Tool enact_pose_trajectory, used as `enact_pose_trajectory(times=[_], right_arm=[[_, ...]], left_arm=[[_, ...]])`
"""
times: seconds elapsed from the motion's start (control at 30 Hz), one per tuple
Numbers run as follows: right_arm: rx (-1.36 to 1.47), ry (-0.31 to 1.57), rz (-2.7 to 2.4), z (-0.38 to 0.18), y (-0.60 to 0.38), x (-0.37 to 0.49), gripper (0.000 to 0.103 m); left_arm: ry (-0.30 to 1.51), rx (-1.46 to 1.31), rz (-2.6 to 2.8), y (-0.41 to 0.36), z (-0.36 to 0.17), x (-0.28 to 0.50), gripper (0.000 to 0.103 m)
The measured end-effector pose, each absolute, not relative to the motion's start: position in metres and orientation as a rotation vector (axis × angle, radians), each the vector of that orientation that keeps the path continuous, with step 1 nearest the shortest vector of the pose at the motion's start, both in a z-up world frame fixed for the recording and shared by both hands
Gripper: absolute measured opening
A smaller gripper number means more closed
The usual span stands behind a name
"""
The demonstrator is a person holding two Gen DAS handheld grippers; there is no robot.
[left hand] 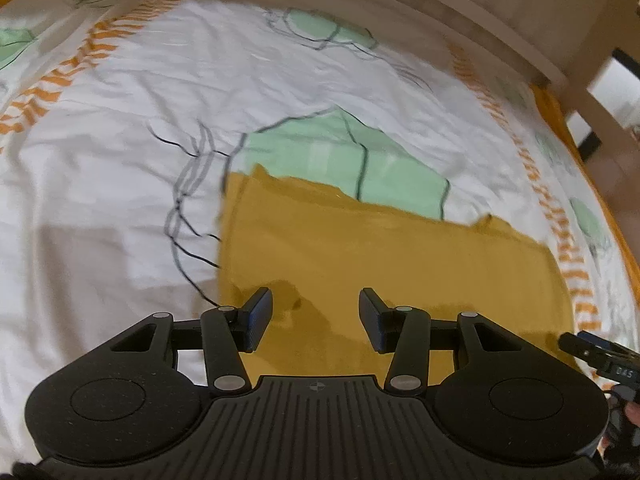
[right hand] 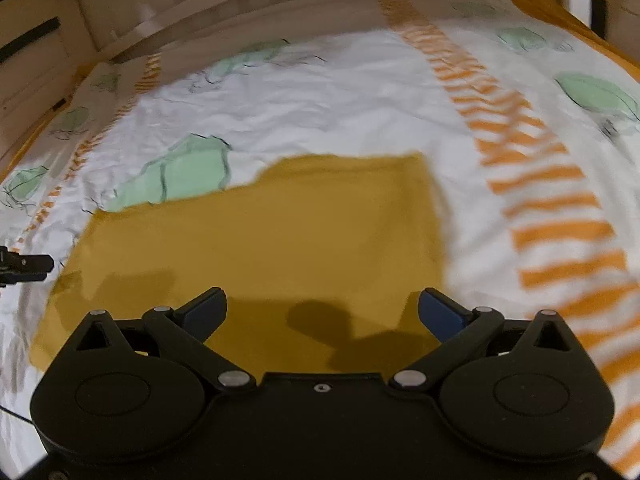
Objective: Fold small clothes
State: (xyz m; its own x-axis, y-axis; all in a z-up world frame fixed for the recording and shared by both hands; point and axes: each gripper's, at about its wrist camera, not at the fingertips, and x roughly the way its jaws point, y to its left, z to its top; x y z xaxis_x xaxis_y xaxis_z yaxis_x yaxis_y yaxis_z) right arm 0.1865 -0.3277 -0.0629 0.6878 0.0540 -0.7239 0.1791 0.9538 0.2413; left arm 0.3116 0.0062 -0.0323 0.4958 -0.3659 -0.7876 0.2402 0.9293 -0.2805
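Observation:
A mustard-yellow garment (left hand: 384, 256) lies flat on the bed, folded into a rough rectangle; it also shows in the right wrist view (right hand: 280, 232). My left gripper (left hand: 316, 316) is open and empty, above the garment's near left part. My right gripper (right hand: 322, 312) is open wide and empty, above the garment's near edge. The right gripper's tip shows at the right edge of the left wrist view (left hand: 592, 352). The left gripper's tip shows at the left edge of the right wrist view (right hand: 24, 266).
The bed cover (left hand: 120, 160) is white with green shapes, dark lines and orange striped bands (right hand: 552, 200). A wooden bed frame (left hand: 460, 12) runs along the far side, also seen in the right wrist view (right hand: 240, 4).

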Motion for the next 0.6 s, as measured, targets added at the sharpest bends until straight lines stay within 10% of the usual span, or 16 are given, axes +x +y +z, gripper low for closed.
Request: enact_pose_trajectory(times=[0.6], right_arm=[[0.5,0.948,0.035,-0.089,-0.367,0.174,0.103]], left_arm=[[1.016,-0.027,-0.411,-0.086,-0.037,0.304,0.046]])
